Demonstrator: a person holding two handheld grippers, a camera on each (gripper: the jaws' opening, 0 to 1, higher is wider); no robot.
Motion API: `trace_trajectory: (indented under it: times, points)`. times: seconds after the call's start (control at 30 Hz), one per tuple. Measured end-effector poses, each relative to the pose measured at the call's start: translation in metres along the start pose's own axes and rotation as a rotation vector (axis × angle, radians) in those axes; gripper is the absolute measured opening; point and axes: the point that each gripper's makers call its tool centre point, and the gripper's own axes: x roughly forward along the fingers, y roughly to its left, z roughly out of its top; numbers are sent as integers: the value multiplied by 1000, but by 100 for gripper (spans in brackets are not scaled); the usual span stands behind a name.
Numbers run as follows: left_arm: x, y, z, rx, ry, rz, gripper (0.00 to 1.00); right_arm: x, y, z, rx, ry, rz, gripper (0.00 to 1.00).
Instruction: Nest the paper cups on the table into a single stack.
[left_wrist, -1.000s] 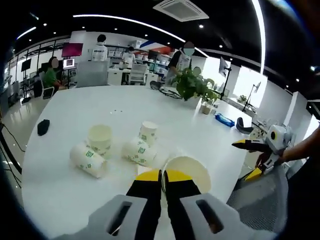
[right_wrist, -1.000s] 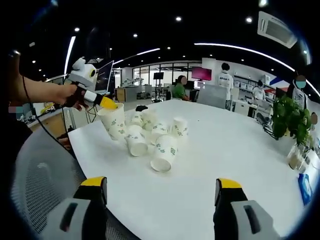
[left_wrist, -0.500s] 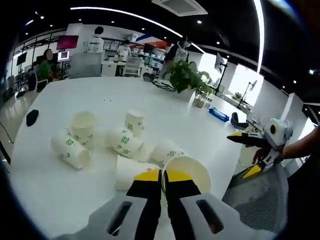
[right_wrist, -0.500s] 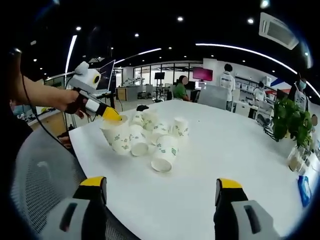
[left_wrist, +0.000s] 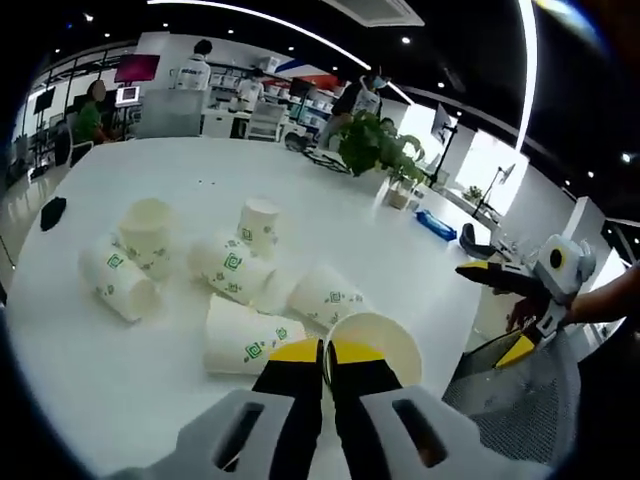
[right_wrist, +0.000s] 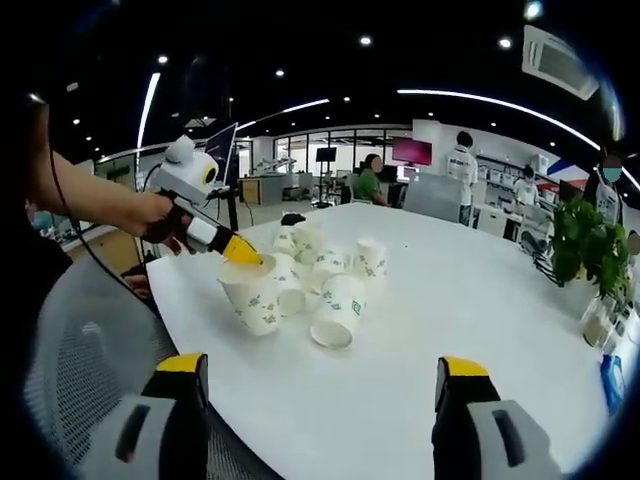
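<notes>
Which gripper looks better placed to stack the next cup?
Probably the left gripper: it is shut on a paper cup right beside the pile of cups. The right gripper is open, holds nothing and sits farther back.

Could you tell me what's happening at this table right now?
A person is gathering paper cups into one stack. The left claw is shut on the rim of one cup, holding it at the table's near edge. The other cups lie scattered, mostly on their sides, none nested yet. The right claw hangs open, short of the cups, holding nothing.
</notes>
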Motion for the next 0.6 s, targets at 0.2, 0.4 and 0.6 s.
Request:
trace_trajectory:
  times: [0.2, 0.4, 0.6]
  points:
    - [10, 3, -4, -21, 0, 8, 0, 0, 5, 4, 11, -18, 22, 100]
    - [14, 4, -4, -30, -4, 27, 0, 0, 7, 5, 2, -17, 28, 100]
    - [17, 4, -8, -45, -6, 31, 0, 0, 6, 5, 5, -13, 23, 100]
